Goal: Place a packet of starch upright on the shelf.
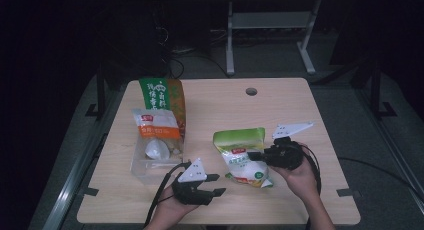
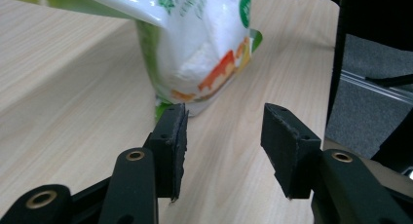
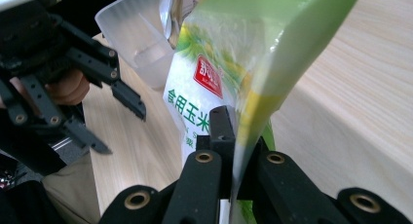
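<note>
The green-and-white plastic pouch of white powder stands just right of table centre, its edge pinched flat in the right gripper at its 3 o'clock. At its 8 o'clock the left gripper gapes half open, empty. At 9 o'clock sits a clear plastic tub, apparently holding other bags.

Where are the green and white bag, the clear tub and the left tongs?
green and white bag (image 1: 243,160): high view, white front.
clear tub (image 1: 142,166): high view, near wall.
left tongs (image 1: 216,185): high view, between the tips.
</note>
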A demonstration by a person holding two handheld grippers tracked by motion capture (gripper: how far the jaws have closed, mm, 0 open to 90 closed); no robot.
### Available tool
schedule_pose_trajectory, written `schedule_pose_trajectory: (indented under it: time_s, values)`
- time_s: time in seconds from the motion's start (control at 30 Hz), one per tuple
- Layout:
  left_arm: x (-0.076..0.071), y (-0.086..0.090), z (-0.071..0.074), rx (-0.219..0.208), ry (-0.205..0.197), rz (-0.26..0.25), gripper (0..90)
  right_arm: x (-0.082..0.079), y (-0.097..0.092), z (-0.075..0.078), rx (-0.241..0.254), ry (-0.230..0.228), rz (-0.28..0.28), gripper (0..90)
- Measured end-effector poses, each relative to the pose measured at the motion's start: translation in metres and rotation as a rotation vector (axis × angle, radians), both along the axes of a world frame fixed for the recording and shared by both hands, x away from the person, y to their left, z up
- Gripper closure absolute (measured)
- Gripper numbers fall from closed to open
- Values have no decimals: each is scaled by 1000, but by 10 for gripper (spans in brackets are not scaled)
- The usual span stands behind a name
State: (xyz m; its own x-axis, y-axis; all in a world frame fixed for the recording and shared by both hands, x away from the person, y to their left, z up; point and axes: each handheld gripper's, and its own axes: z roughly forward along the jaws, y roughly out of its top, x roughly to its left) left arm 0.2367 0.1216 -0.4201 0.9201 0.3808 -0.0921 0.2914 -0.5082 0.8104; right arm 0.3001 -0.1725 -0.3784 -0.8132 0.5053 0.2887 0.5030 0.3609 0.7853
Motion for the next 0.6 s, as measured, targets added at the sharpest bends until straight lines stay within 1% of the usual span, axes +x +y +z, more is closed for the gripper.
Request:
schedule_pose_trajectory:
  time_s: [0.03,0.1,0.23,0.27,0.37,0.43,0.47,0.57,0.6]
  values:
    - [-1,-1,0,1,-4,-2,504,1,1,1,4,-1,5,898]
    - [-1,-1,0,5,-8,-6,494,4,3,5,-5,-4,13,898]
    - [-2,0,2,3,2,-11,482,9,9,13,-18,-9,16,898]
    - [-3,1,2,6,-4,-12,477,10,9,15,-17,-4,18,898]
    - [-6,4,3,-1,11,0,460,15,13,21,-27,11,29,899]
    - [-8,5,4,-1,13,4,455,19,17,24,-38,8,40,899]
    - [-8,7,4,4,3,-2,452,20,20,26,-41,4,43,899]
    - [-10,10,5,7,-3,-2,442,24,26,33,-29,4,51,899]
    - [-11,11,6,5,2,0,439,25,28,35,-22,4,55,899]
